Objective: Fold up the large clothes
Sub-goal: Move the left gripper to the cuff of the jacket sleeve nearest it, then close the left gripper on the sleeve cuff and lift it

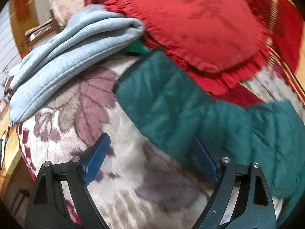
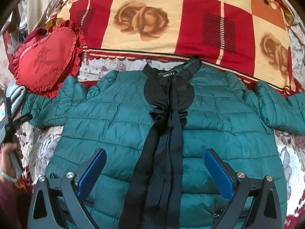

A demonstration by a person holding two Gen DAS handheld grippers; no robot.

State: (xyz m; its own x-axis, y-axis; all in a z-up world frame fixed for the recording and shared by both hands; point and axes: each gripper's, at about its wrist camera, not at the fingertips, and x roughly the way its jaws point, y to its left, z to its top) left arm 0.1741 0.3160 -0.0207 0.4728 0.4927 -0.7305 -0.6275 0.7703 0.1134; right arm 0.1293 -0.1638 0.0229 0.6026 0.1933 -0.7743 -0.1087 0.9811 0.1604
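- Green quilted jacket (image 2: 118,118) lies flat and front-up on the floral bedspread (image 2: 291,164), spread wide, I judge, so that each sleeve can be folded inward without dragging the body.
- Its long axis runs near to far: the black collar (image 2: 171,72) points far, toward the patchwork pillow (image 2: 152,19), and the hem sits near, under my right gripper (image 2: 155,168).
- Both sleeves stretch out crosswise; the left sleeve (image 1: 171,103) ends with its cuff just beside the grey folded garment (image 1: 72,43) and the red heart cushion (image 1: 190,19).
- Right gripper hovers over the lower front, fingers wide apart with nothing between them, straddling the black ribbon (image 2: 164,152) down the middle.
- Left gripper (image 1: 152,158) is also spread apart and empty, above the bedspread near the left sleeve; I think that sleeve is the first thing to pick up.
- A hand (image 2: 9,158) holds the left tool at the left edge of the right view.
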